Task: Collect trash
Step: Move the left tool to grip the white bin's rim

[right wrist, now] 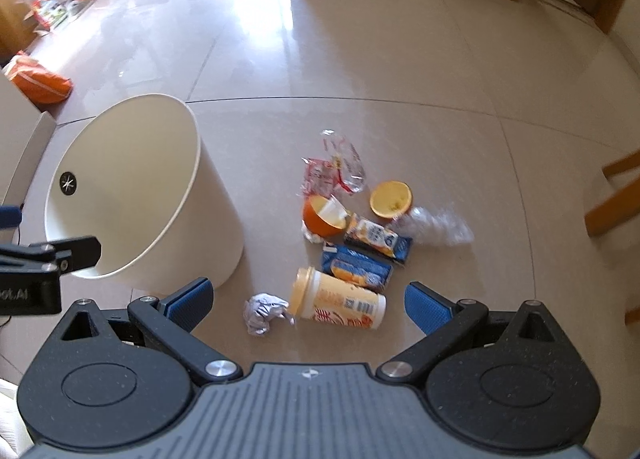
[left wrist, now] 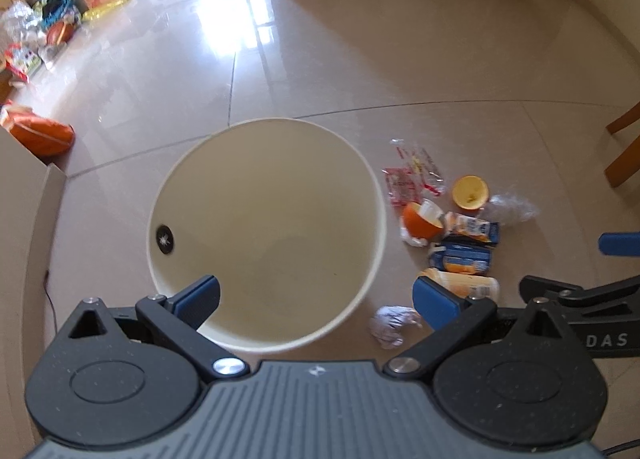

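Right gripper (right wrist: 307, 305) spread wide, empty, above tiled floor (right wrist: 400, 59). Between blue pads: yellow cup (right wrist: 340, 301) on side, crumpled paper ball (right wrist: 262, 313) just left of it. Beyond: two blue snack packs (right wrist: 360, 269), orange peel halves (right wrist: 390, 199), clear wrappers (right wrist: 340, 163). White bin (right wrist: 132, 195) left, tilted, open. Left gripper's finger (right wrist: 76, 253) over bin rim.

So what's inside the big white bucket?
Nothing yet. The white bucket shows bare cream walls, one black round fitting on its side and a bare bottom. The left gripper hides a strip near the rim.
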Tool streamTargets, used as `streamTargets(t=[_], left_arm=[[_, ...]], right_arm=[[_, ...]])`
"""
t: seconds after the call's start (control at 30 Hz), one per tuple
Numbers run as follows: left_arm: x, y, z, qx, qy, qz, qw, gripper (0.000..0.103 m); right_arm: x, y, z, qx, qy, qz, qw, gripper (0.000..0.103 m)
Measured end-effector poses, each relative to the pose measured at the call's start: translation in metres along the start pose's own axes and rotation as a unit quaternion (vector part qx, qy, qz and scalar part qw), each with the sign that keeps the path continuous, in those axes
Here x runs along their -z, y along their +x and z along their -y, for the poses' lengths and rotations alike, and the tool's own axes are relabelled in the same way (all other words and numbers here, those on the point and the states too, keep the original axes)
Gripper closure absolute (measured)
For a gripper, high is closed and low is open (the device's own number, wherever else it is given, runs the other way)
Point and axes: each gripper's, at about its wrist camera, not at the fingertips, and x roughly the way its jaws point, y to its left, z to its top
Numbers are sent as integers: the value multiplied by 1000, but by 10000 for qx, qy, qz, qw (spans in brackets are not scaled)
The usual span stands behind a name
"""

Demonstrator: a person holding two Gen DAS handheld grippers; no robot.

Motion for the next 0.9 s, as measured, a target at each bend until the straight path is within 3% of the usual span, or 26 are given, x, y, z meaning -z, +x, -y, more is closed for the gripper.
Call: streamTargets(t=[0.3, 0.53, 0.9], left_arm=[[-6, 21, -21, 19, -123, 202, 9997, 1], [-8, 33, -58, 101, -652, 226, 9976, 1], [-1, 69, -120, -402, -1653, 140, 9853, 1]], right_arm=[[0, 27, -11, -114, -708, 232, 9972, 0], [8, 52, -14, -248, -928, 226, 9951, 0], [31, 96, -24, -478, -905, -80, 9947, 0]])
